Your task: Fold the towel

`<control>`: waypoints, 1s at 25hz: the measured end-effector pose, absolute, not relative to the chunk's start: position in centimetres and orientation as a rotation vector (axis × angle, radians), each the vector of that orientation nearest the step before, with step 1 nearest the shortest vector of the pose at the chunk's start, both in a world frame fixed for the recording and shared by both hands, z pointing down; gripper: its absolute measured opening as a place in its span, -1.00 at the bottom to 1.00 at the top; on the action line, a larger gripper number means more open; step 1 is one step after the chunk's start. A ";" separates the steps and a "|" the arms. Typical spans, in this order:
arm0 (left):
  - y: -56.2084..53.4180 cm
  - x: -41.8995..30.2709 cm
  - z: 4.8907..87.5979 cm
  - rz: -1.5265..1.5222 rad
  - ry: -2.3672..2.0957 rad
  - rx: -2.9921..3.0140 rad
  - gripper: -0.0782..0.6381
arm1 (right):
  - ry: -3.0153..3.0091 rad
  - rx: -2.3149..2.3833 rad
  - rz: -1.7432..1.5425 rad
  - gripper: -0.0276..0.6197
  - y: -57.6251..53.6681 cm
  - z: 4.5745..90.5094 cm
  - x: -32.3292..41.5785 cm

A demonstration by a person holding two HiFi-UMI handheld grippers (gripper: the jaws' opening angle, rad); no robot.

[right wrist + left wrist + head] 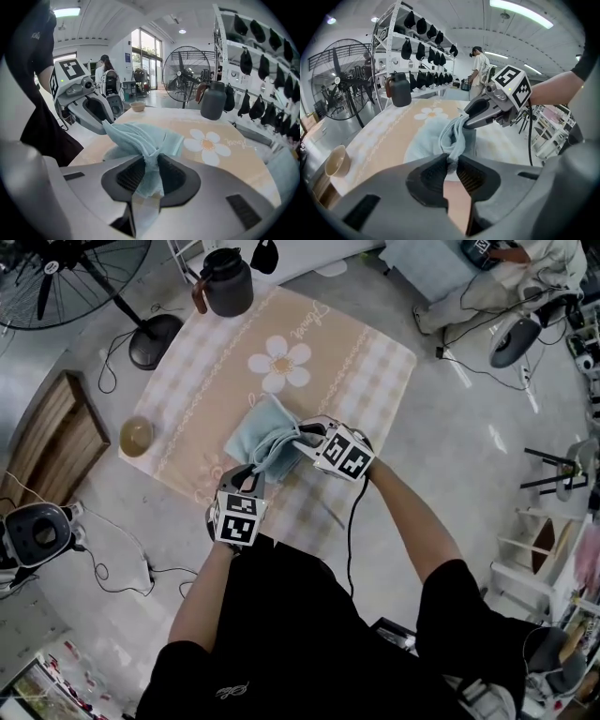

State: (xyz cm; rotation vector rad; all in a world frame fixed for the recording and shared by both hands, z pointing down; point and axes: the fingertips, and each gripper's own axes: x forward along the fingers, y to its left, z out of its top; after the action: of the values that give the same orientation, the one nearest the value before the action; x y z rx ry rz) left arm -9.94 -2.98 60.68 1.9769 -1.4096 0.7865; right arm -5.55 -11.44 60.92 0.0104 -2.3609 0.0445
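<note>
Peach checked cloth (375, 362) covered the one table, with a single white flower (279, 363) printed near its middle. One pale blue towel (264, 439) lay bunched on the cloth just on the person's side of that flower, and its near edge was drawn up off the cloth between two grippers. The left gripper (452, 164), nearer the person than the flower and to its left, had its jaws almost together, pinching a thin gathered corner of the towel. The right gripper (151, 171), also on the person's side of the flower, was clamped on a thicker bunched fold, with cloth hanging out below its jaws. One dark jug (227, 282) stood beyond the flower at the far edge. One small bowl (137, 436) sat well left of the flower. One standing fan (66, 277) stood on the floor, far left of it.
</note>
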 end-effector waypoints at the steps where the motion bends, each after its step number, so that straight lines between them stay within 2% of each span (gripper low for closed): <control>1: -2.9 -9.7 60.8 0.784 -1.401 1.980 -0.63 | -2.362 0.024 0.059 -0.68 -11.4 61.0 -5.2; 7: -2.3 -8.0 61.0 0.787 -1.336 1.996 -0.57 | -2.355 0.088 0.118 -0.68 -10.7 61.6 -3.0; 8: -2.0 -7.6 61.0 0.787 -1.302 1.993 -0.52 | -2.354 0.099 0.131 -0.66 -10.5 61.7 -2.6; 11: -0.6 -5.6 61.4 0.781 -1.185 2.013 -0.18 | -2.346 0.130 0.175 -0.55 -9.9 62.2 -1.5; 14: 0.3 -4.6 61.4 0.757 -1.169 2.029 -0.15 | -2.351 0.172 0.220 -0.45 -8.9 62.4 -0.2; 22: 2.0 -3.7 61.4 0.643 -1.219 1.954 -0.15 | -2.375 0.384 0.380 -0.44 -5.0 62.6 3.0; 23: 2.4 -3.5 61.6 0.646 -1.224 1.942 -0.17 | -2.361 0.410 0.394 -0.48 -4.4 62.7 3.4; 24: 2.8 -3.3 61.6 0.645 -1.234 1.932 -0.23 | -2.348 0.437 0.409 -0.66 -3.7 62.9 3.9; 25: 3.2 -3.2 61.6 0.639 -1.252 1.923 -0.38 | -2.339 0.462 0.430 -0.89 -3.0 62.9 4.3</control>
State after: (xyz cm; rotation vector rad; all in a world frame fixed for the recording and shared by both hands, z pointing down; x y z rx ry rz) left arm -3.23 3.17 61.58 1.9230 -1.2516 0.6392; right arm 4.32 -3.02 62.87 0.4620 -2.3386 0.4297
